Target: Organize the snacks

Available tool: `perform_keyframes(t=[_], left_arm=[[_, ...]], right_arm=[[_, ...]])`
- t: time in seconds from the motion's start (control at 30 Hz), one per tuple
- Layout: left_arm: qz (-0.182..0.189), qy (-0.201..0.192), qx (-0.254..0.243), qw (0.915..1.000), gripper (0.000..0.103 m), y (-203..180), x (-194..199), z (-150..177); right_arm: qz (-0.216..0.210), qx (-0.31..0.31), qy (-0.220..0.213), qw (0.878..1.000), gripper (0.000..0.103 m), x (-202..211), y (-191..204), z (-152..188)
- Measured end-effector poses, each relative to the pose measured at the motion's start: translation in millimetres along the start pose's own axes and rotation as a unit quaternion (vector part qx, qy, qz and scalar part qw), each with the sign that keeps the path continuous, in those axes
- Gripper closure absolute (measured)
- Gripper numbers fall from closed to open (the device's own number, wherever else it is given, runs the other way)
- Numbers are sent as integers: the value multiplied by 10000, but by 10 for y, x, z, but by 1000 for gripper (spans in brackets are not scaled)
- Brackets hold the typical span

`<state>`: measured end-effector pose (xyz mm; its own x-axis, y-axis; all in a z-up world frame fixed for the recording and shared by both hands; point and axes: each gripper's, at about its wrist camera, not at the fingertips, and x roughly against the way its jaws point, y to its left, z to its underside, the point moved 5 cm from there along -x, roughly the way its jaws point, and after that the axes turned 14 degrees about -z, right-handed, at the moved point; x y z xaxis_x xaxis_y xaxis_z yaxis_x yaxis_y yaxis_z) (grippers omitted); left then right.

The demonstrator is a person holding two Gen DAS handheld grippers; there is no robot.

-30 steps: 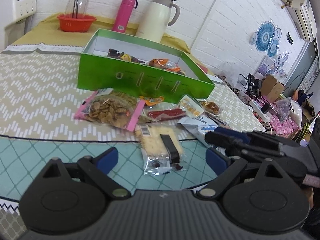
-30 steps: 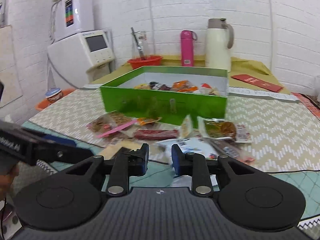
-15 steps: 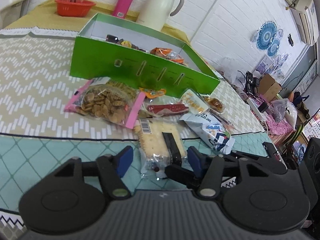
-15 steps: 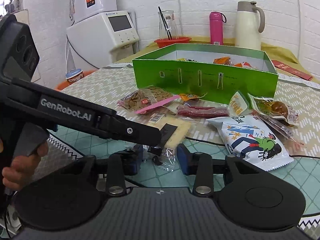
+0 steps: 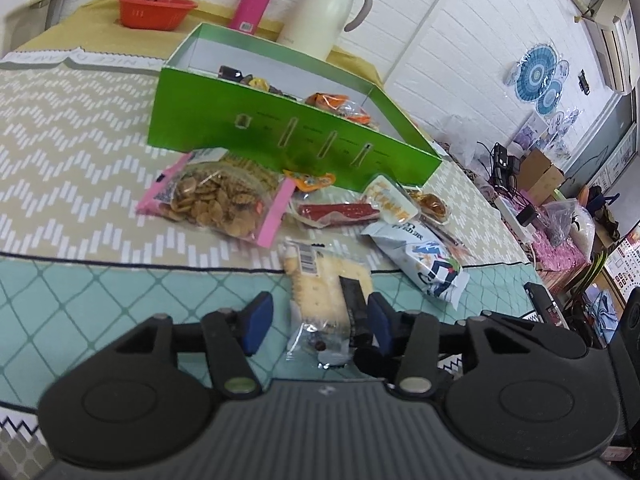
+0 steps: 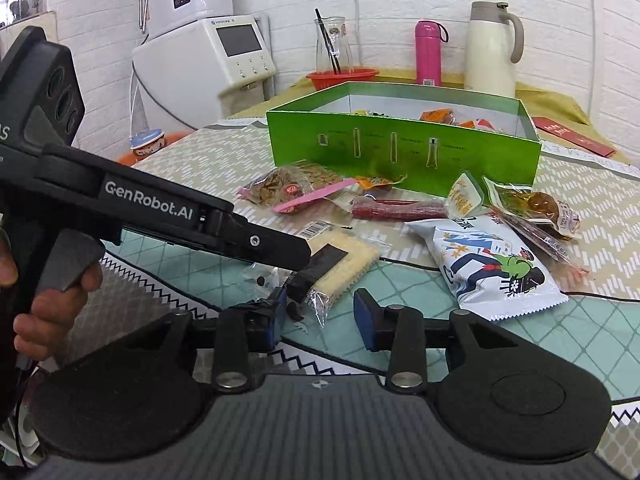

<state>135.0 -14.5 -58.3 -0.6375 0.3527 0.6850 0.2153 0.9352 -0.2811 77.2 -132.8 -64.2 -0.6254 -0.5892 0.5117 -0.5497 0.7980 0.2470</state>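
Snacks lie scattered on the tablecloth (image 5: 72, 184) in front of the green box (image 5: 280, 136), and the cracker packet (image 5: 324, 300) sits nearest the cloth's front edge. Its long axis runs away from me toward the box. My left gripper (image 5: 318, 320) is spread, blue pads either side of the packet's near end, so it's closest. My right gripper (image 6: 320, 314) is spread too, just beside the packet's crimped tail, holding nothing.

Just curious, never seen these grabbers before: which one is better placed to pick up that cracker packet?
Probably the left gripper: its open fingers sit either side of the cracker packet. The right gripper is open, beside the packet's end.
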Motion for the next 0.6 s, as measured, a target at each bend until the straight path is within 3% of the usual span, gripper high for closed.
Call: perform_keyframes(t=[0.13,0.23,0.3,0.43,0.6], left_arm=[[-16,-25,-177,9998,54,-76,-40,-10],[5,-47,-349,9994,58,-133,-55,4],[-134,-101,-542,9984,68,-179,-55,24],[-269,-153,-616,9976,71,-201,-48,39],[-267,-140,-497,9983,79,-211,36,59]], right_arm=[[36,14,-4,10000,19,-67,-11,-23],[1,60,-26,10000,18,-103,3,-29],[-3,151,-22,9999,23,-126,25,-31],[75,64,-106,9999,38,-108,0,-34],[78,-21,-127,9999,48,5,18,-26]])
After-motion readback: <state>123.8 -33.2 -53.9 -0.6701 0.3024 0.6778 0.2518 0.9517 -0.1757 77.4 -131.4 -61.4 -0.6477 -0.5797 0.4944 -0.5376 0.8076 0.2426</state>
